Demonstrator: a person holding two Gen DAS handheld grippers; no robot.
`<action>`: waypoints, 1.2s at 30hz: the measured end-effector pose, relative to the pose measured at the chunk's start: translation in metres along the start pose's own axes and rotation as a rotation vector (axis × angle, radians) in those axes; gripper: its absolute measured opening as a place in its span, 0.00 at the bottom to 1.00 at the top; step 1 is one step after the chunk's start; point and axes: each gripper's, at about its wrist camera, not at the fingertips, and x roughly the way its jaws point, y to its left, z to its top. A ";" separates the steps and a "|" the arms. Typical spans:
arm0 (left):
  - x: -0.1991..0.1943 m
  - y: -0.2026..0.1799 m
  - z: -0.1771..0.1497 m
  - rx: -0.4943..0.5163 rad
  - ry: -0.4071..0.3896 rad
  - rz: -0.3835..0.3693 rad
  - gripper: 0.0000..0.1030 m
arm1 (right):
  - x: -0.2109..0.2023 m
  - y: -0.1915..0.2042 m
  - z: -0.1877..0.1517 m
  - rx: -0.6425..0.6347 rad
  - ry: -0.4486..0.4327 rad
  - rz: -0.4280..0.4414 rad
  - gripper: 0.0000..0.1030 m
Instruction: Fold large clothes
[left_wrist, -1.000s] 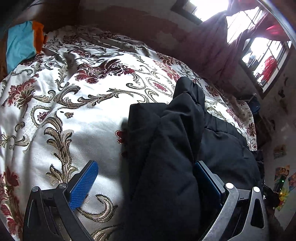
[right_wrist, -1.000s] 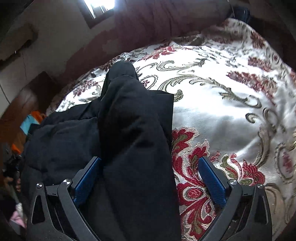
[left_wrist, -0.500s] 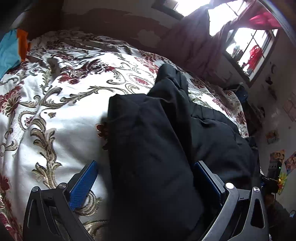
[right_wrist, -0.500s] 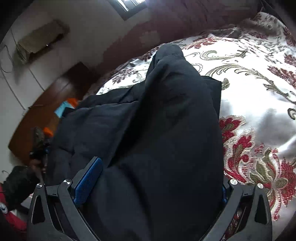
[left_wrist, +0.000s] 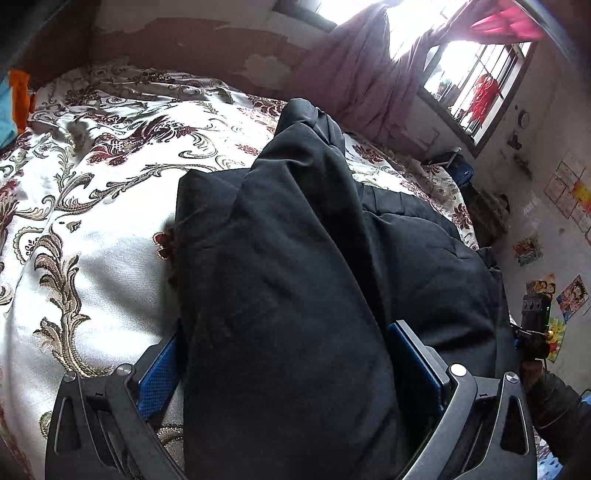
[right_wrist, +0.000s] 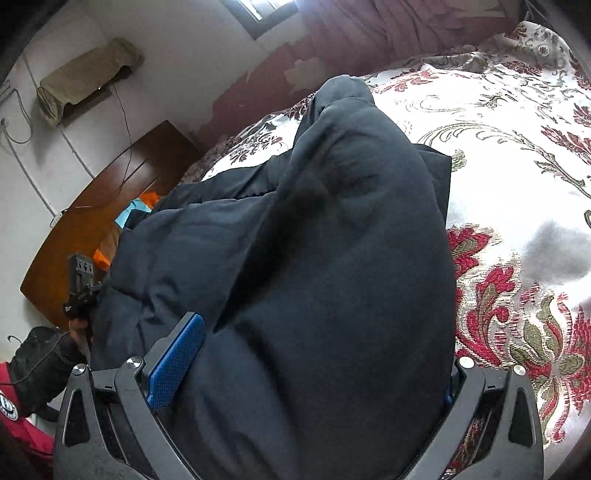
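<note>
A bulky black padded jacket lies on a floral bedspread. One thick ridge of it rises away from each camera. My left gripper is open wide, and the ridge fills the gap, touching both blue pads. In the right wrist view the same jacket fills my right gripper, which is also open wide. Its left pad shows, while fabric hides almost all of its right one. The jacket's lower edge is out of sight.
The bedspread stretches wide beside the jacket. A hand holding a black device sits at the jacket's far side, also seen as the device in the left wrist view. A wooden headboard, curtains and a barred window ring the bed.
The jacket ridge has slid further into both grippers, now reaching the left gripper's left pad and covering the right gripper's right pad. Both views have tipped upward. Finger spacing is unchanged.
</note>
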 end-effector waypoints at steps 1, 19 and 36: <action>0.000 0.000 0.000 -0.001 -0.002 -0.002 1.00 | 0.000 0.000 0.003 0.002 0.007 -0.002 0.99; -0.002 0.001 -0.007 0.003 -0.050 -0.017 1.00 | 0.027 0.074 -0.014 -0.372 0.030 -0.379 0.97; 0.006 -0.009 0.013 -0.064 0.109 0.060 1.00 | 0.018 0.043 0.007 -0.067 0.167 -0.232 0.92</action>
